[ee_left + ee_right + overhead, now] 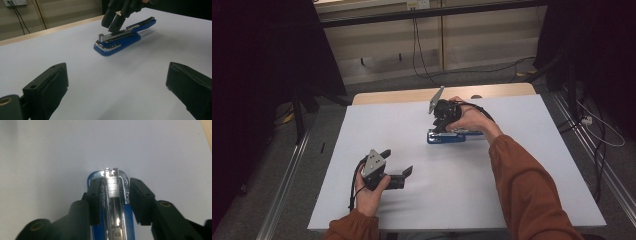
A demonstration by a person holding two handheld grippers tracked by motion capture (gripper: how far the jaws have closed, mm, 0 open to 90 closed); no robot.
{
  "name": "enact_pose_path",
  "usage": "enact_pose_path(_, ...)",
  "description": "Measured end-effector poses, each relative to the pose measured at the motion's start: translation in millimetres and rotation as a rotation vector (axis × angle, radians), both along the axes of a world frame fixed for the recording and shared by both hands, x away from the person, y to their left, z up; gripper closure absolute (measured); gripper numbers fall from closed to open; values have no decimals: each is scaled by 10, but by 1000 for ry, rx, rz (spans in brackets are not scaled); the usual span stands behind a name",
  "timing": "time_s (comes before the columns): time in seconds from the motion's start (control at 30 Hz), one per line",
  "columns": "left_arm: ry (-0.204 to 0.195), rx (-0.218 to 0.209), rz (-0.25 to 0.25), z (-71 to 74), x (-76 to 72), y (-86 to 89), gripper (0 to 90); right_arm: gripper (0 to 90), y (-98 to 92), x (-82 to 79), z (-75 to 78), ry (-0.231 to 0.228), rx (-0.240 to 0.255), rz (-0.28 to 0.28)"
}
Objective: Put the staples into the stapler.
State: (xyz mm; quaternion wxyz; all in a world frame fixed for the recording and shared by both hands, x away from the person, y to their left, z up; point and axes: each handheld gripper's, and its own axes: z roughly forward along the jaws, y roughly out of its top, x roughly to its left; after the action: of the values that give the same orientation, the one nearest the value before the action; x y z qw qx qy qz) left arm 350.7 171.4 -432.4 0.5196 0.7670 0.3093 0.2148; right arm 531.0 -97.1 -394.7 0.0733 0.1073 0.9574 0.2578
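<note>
A blue stapler (pixel 453 136) with a chrome front and a silver metal rail lies on the white table (pixel 522 190), right of centre. My right gripper (pixel 441 127) comes down on its front end from above. In the right gripper view the two black jaws flank the silver rail of the stapler (pixel 111 183), and the right gripper (pixel 112 188) is shut on it. My left gripper (pixel 397 162) rests low at the near left with its jaws wide apart and nothing between them. From the left gripper (pixel 117 85), the stapler (pixel 117 43) is farther off, under the right gripper (pixel 113 28).
The table's wooden far edge (pixel 412 95) runs behind the white top. Beyond it are a floor with cables (pixel 419 55) and dark stands (pixel 299 115). A metal rail (pixel 287 175) lies along the table's left side.
</note>
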Motion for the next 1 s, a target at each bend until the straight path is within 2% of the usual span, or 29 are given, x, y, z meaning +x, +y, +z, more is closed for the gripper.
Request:
enact_pose_path(0.07,0,0,-1,0,0,-1,43,593,-30,-20,-3,12,18,-10)
enact_pose_path(0.3,1,-1,-4,-5,3,-10,43,407,-142,-73,-26,-17,63,-76)
enact_pose_path(0.5,1,-2,-2,-4,3,-10,43,306,-200,-128,-41,-30,100,-136)
enact_pose_path(0.57,4,-2,1,-5,3,-8,43,231,-215,-152,-31,-38,121,-168)
enact_pose_path(0.77,11,-12,9,-11,11,9,43,177,-255,-240,-20,-44,183,-226)
enact_pose_path(0.9,14,-8,9,-11,13,11,43,147,-268,-290,-62,-28,205,-262)
enact_pose_path(1.0,22,-20,8,-8,19,17,42,133,-290,-327,-81,-24,241,-301)
